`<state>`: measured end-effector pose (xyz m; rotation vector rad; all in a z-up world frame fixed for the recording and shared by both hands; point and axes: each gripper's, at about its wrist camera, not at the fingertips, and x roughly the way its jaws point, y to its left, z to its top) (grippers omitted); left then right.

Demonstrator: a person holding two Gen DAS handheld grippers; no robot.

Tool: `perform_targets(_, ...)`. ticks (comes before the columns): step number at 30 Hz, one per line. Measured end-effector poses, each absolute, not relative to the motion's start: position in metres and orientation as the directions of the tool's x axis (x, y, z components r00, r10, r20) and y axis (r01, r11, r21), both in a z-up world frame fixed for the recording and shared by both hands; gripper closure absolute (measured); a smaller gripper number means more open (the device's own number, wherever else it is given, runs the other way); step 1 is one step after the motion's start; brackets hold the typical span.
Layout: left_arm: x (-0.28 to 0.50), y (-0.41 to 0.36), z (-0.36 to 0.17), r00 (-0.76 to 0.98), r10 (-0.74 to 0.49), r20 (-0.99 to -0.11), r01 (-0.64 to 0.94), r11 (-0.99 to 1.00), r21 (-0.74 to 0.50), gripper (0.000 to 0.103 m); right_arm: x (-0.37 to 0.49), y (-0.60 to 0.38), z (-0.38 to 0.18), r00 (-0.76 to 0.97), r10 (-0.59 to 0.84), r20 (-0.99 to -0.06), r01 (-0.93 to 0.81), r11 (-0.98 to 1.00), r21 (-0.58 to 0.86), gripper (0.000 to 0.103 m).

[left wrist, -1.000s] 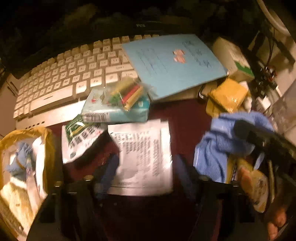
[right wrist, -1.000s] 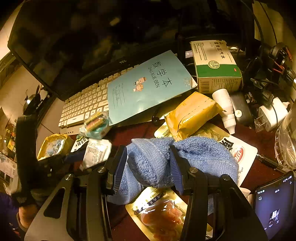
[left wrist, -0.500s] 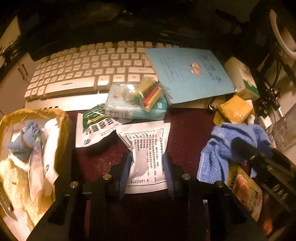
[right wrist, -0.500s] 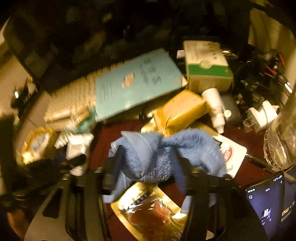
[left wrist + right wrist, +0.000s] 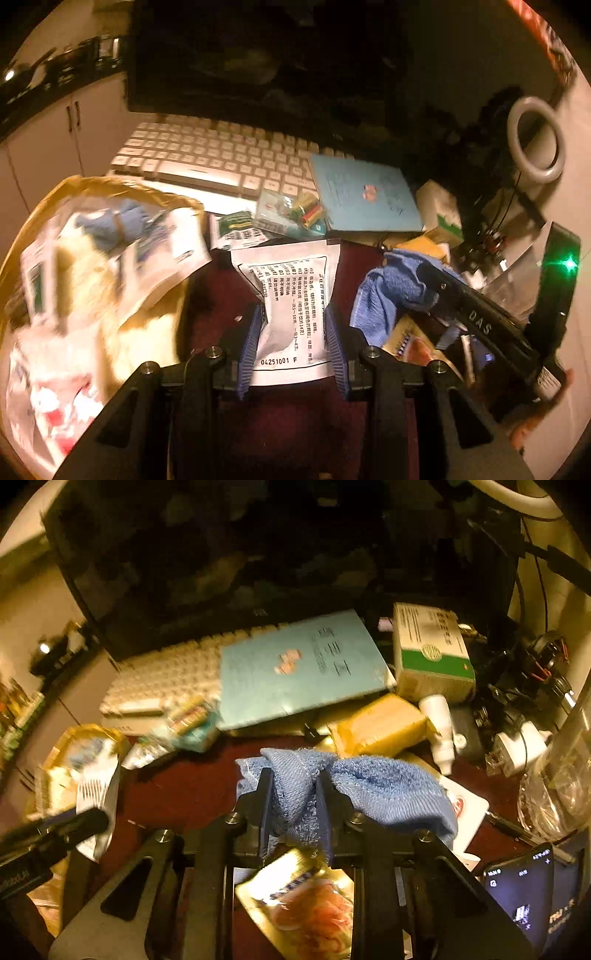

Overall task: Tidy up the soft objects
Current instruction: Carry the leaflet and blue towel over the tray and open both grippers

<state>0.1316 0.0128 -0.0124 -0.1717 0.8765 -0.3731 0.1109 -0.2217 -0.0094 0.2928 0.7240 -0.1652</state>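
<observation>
Left gripper (image 5: 291,341): pinching a white printed soft packet (image 5: 291,295).
Right gripper (image 5: 293,805): jaws just closing, squeezing a blue terry cloth (image 5: 369,786).

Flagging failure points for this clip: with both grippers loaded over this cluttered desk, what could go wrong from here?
1. The left gripper pinches the white sachet only at its lower part; it bulges above the pads and could slip before reaching the yellow bag.
2. The right gripper, whose jaws have just been closing, clamps only a bunched fold of the blue towel; the hanging rest might drag the gold snack packet beneath it.
</observation>
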Motion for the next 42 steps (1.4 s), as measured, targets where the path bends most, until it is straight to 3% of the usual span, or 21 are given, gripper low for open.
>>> perform_targets(11, 0.083, 0.084, 0.019, 0.686, -0.311, -0.657, 0.126, 0.941, -0.314, 0.068, 0.074, -0.194, 0.04, 0.86, 0.18, -0.477, 0.031, 0.916, 0.4, 0.082)
perform_targets(20, 0.089, 0.134, 0.025, 0.719, -0.252, -0.648, 0.024, 0.941, -0.338, 0.068, 0.093, -0.118, 0.07, 0.836, 0.353, -0.419, -0.159, 0.888, 0.431, 0.082)
perform_targets(28, 0.138, 0.168, 0.034, 0.725, -0.221, -0.652, 0.001, 0.948, -0.319, 0.068, 0.162, -0.056, 0.067, 0.813, 0.36, -0.457, -0.147, 0.888, 0.436, 0.082)
perform_targets(38, 0.212, 0.174, -0.012, 0.607, -0.188, -0.772, -0.024, 0.967, -0.254, 0.067, 0.235, -0.028, -0.022, 0.643, 0.401, -0.652, -0.063, 0.877, 0.477, 0.08)
perform_targets(40, 0.212, 0.176, -0.016, 0.604, -0.188, -0.775, -0.038, 0.964, -0.263, 0.065, 0.233, -0.024, -0.021, 0.651, 0.396, -0.647, -0.075, 0.882, 0.465, 0.076)
perform_targets(42, 0.213, 0.179, -0.016, 0.609, -0.209, -0.765, -0.029, 0.958, -0.285, 0.057, 0.231, -0.021, -0.02, 0.652, 0.397, -0.646, -0.088, 0.886, 0.456, 0.07)
